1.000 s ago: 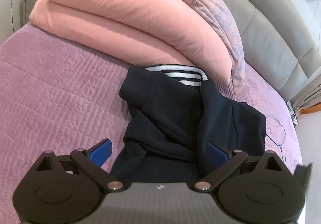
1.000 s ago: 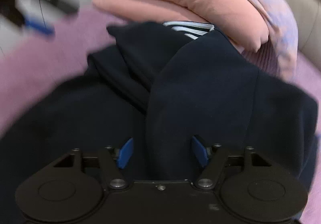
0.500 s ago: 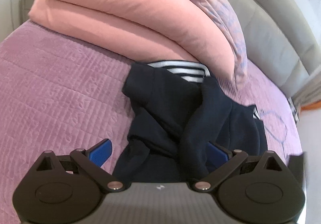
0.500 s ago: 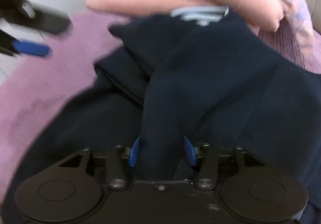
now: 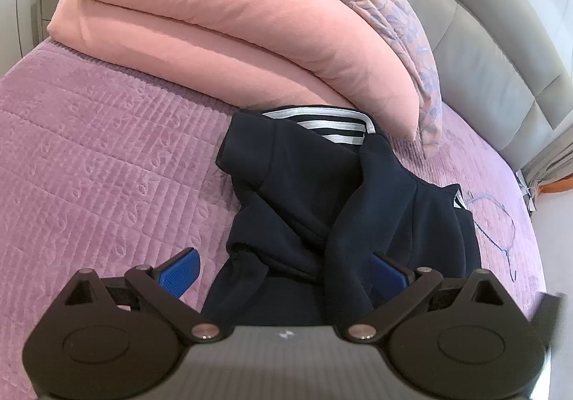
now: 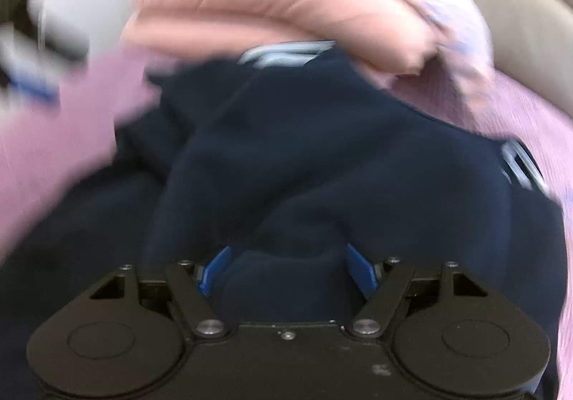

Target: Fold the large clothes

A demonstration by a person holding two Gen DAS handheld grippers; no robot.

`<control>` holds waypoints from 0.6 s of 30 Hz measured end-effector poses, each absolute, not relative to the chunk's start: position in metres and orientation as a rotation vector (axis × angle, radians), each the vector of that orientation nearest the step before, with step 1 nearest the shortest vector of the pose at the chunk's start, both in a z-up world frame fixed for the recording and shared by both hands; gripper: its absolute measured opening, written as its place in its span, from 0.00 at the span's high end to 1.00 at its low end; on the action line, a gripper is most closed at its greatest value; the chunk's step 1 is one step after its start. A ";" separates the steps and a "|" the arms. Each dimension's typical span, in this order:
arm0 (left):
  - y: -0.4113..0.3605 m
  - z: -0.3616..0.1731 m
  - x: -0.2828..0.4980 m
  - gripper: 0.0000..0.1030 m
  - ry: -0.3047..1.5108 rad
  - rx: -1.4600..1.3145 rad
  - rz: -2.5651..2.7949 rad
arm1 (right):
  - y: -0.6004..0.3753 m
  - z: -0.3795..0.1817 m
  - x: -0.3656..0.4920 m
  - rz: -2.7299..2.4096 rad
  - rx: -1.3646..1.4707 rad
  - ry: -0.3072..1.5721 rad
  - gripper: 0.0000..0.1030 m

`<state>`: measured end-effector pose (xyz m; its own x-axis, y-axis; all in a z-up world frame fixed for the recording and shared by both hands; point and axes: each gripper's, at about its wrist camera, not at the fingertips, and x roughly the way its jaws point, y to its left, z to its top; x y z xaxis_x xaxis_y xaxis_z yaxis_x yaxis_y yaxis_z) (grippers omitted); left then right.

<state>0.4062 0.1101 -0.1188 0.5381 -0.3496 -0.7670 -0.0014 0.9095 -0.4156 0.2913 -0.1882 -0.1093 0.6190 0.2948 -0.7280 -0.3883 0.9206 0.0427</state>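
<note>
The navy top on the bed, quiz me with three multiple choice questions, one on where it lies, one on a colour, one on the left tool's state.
1. Where does the navy top lie?
A. on the nightstand
B. on the purple bedspread, collar at the pink duvet
C. on the floor

2. What colour are the collar stripes?
A. white
B. red
C. yellow

3. How is the left tool?
A. shut on the duvet
B. shut, empty
C. open over the top

Key: B, the top spreads over purple quilting; A, white bands cross the navy collar; C, its blue fingers stand wide apart.
</note>
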 end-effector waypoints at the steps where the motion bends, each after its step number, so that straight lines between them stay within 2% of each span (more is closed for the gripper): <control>1: 0.110 -0.119 0.406 0.02 0.990 -0.397 -0.213 | -0.201 -0.098 0.283 0.357 -0.067 0.775 0.17; 3: 0.108 -0.119 0.406 0.02 0.990 -0.398 -0.223 | -0.217 -0.090 0.272 0.292 -0.058 0.764 0.07; 4: 0.105 -0.118 0.406 0.01 0.987 -0.395 -0.230 | -0.218 -0.100 0.272 0.298 -0.082 0.821 0.00; 6: 0.099 -0.117 0.407 0.01 0.980 -0.385 -0.237 | -0.219 -0.139 0.274 0.327 -0.084 0.960 0.00; 8: 0.090 -0.121 0.406 0.01 0.984 -0.373 -0.240 | -0.220 -0.151 0.259 0.331 -0.073 0.813 0.00; 11: 0.080 -0.126 0.402 0.01 1.020 -0.361 -0.272 | -0.230 -0.134 0.255 0.315 0.012 0.851 0.02; 14: 0.080 -0.132 0.385 0.01 1.005 -0.350 -0.299 | -0.263 -0.107 0.232 0.270 0.178 0.795 0.02; 18: 0.093 -0.154 0.347 0.01 1.068 -0.299 -0.281 | -0.290 -0.100 0.202 0.234 0.118 0.834 0.02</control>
